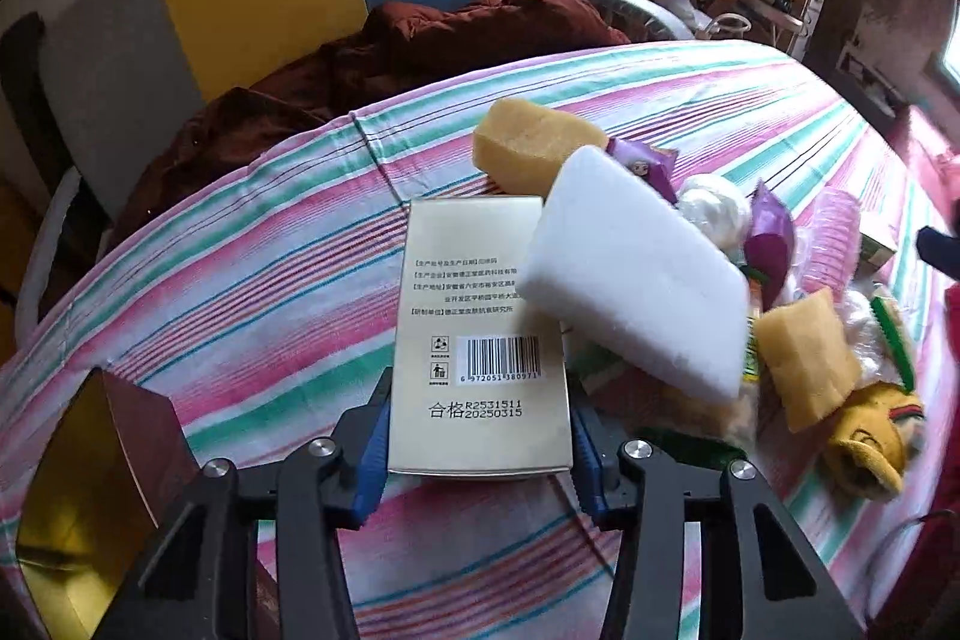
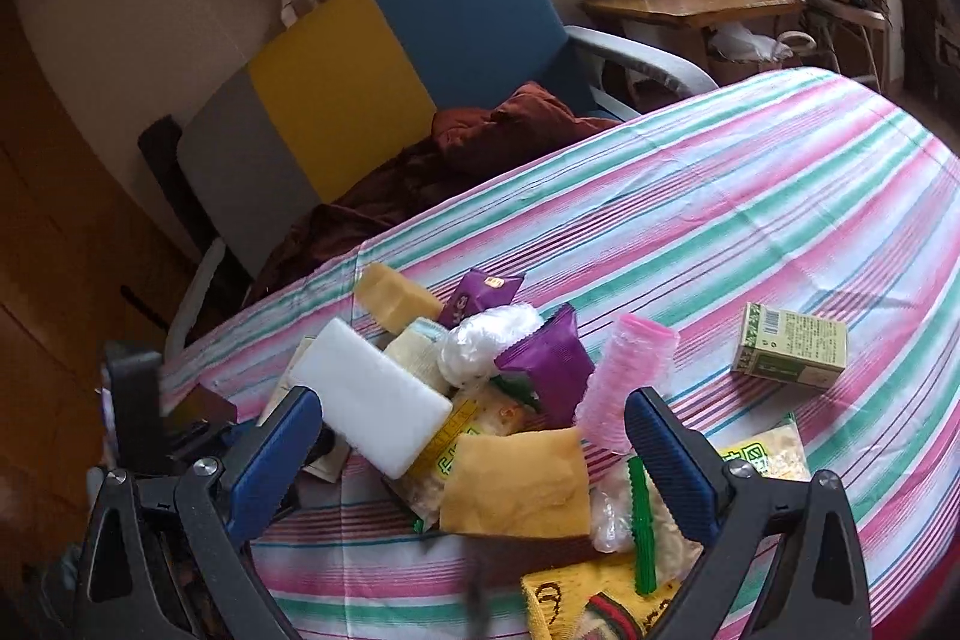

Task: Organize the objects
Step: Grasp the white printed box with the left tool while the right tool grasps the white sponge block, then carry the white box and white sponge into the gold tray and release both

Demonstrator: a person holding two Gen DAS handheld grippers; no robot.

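A flat gold box [image 1: 480, 334] with a barcode lies on the striped cloth [image 1: 270, 280]. My left gripper [image 1: 480, 394] is shut on its near end, a blue pad against each long side. A white foam block [image 1: 630, 274] leans over the box's far right corner. The pile behind holds a yellow sponge [image 1: 534, 142], a second sponge [image 1: 804, 358], purple packets [image 1: 771, 232] and a white plastic ball [image 1: 714, 208]. My right gripper [image 2: 474, 400] hangs open above that pile, over the second sponge [image 2: 516, 484] and beside the foam block [image 2: 372, 400], holding nothing.
A pink roller [image 2: 630, 370], a green comb [image 2: 641, 526] and a yellow knit item [image 1: 870, 436] lie in the pile. A green carton [image 2: 789, 346] sits apart at the right. An open gold-lined box [image 1: 90, 490] stands near left. A chair [image 2: 360, 100] with brown cloth stands behind.
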